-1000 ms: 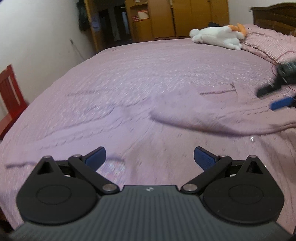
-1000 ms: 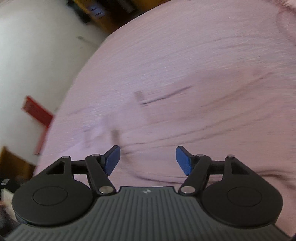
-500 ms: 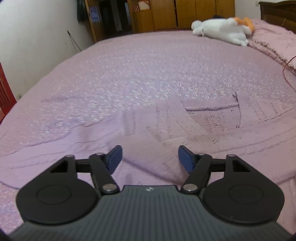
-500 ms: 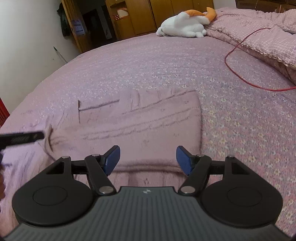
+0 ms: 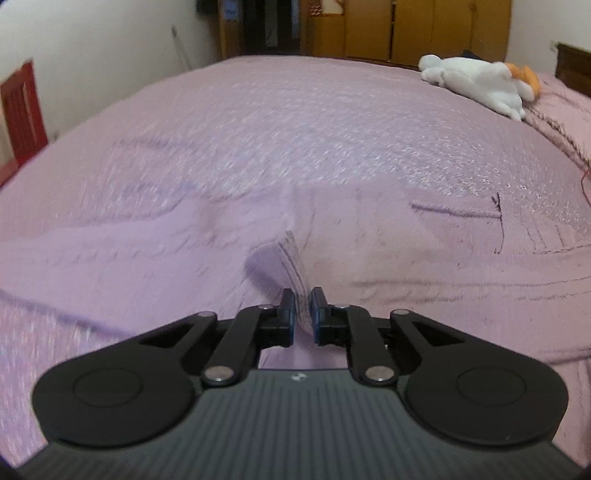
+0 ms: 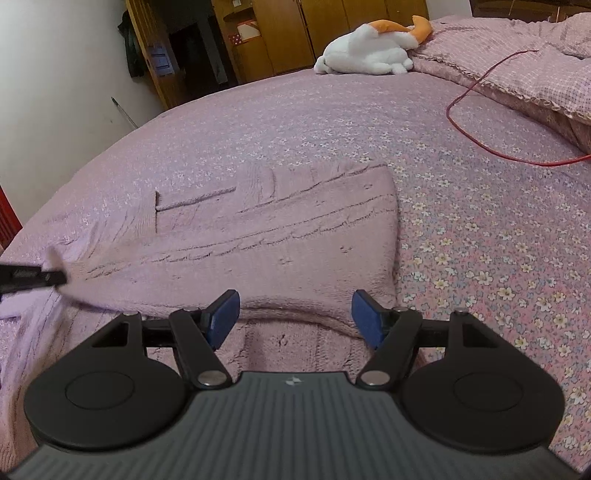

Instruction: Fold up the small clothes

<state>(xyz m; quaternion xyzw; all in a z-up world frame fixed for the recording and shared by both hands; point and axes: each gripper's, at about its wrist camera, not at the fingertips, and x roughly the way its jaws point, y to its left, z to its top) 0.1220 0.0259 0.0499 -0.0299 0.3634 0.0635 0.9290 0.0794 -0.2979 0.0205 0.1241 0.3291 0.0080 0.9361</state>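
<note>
A pink knitted sweater [image 6: 280,236] lies spread on the pink floral bedspread [image 6: 480,229], partly folded, with its right edge straight. In the left wrist view the same sweater [image 5: 369,258] fills the middle, and a pinched ridge of its knit rises between my fingers. My left gripper [image 5: 303,310] is shut on that ridge of fabric. My right gripper [image 6: 293,314] is open, hovering just over the sweater's near edge with nothing between its blue pads. The left gripper's tip [image 6: 33,277] shows at the far left of the right wrist view, at the sweater's left side.
A white and orange plush toy [image 6: 373,48] lies at the far side of the bed. A red cable [image 6: 476,122] loops on the bedspread near a checked quilt [image 6: 535,62]. Wooden wardrobes [image 5: 424,29] stand behind; a red chair [image 5: 22,110] is at the left.
My left gripper has gone from open to shut, pinching up a ridge of the sweater. The right gripper stays open and has held nearly still over the sweater's near edge.
</note>
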